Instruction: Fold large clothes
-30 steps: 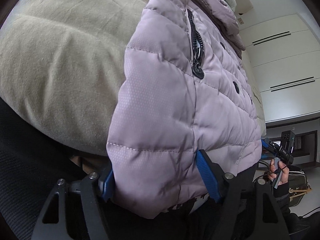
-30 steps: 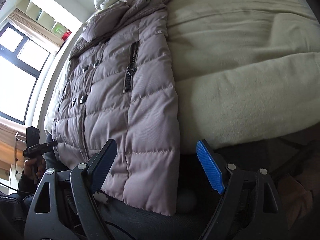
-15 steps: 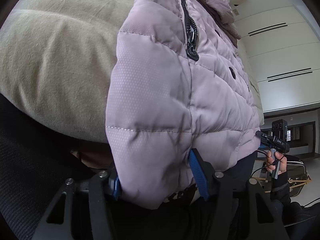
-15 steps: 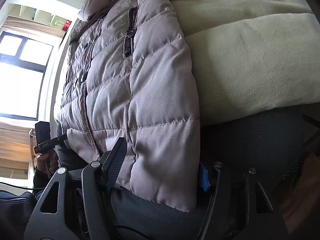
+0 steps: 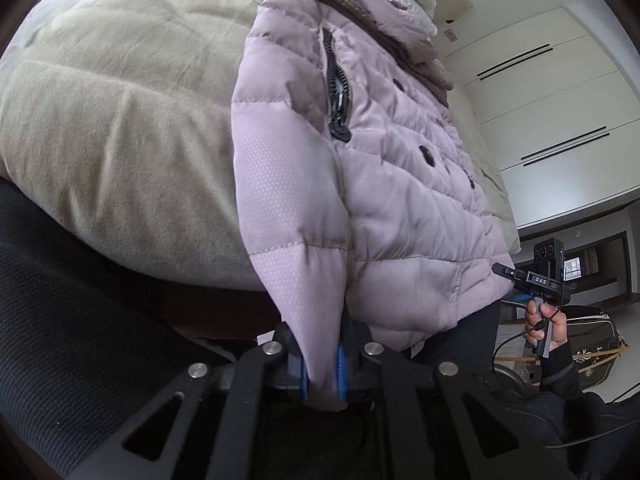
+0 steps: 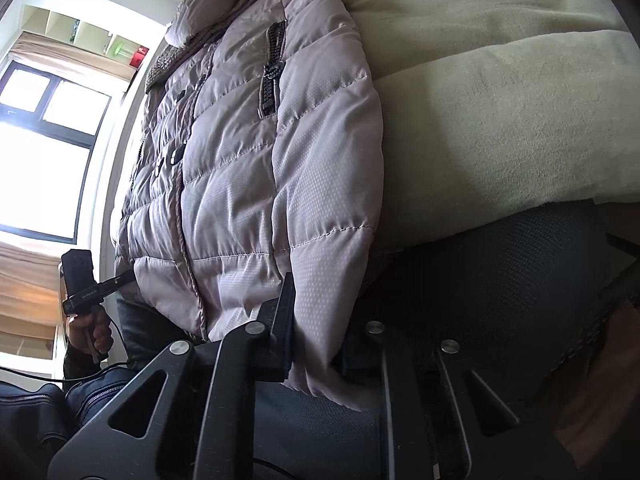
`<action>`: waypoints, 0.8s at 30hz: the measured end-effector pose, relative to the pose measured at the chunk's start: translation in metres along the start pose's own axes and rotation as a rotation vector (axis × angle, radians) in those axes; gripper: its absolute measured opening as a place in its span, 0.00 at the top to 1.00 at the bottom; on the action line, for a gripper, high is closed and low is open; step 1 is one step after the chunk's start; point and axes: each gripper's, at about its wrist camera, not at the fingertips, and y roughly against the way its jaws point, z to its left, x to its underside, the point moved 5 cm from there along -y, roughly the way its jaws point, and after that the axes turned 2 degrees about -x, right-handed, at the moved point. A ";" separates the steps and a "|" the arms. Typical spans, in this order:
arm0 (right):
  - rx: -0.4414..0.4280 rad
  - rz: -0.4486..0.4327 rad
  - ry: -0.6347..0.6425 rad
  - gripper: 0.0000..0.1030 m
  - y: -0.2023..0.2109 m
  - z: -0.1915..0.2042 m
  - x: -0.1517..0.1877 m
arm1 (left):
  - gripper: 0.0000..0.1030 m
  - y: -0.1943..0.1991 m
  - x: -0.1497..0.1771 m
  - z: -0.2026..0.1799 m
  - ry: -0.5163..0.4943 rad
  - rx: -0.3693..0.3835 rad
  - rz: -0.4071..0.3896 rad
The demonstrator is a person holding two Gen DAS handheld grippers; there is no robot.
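A pale lilac quilted jacket point(image 5: 384, 184) lies front up on a beige bed, its hem hanging over the near edge. It also shows in the right wrist view point(image 6: 256, 184). My left gripper point(image 5: 322, 368) is shut on the jacket's bottom left hem corner. My right gripper point(image 6: 316, 344) is shut on the bottom right hem corner. Each gripper shows small in the other's view, held in a hand: the right gripper point(image 5: 536, 280), the left gripper point(image 6: 86, 288).
The beige blanket point(image 5: 120, 120) covers the bed, seen also in the right wrist view point(image 6: 500, 112). Dark mesh fabric point(image 6: 500, 280) lies below the bed edge. White cupboards point(image 5: 560, 112) stand at the right, a bright window point(image 6: 44, 148) at the left.
Both grippers have closed from wide open onto the jacket's hem corners. The fabric now bunches between each pair of fingers.
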 end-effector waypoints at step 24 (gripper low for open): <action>-0.332 -0.525 0.096 0.93 0.129 0.103 -0.139 | 0.92 0.113 -0.159 -0.054 0.115 0.509 -0.504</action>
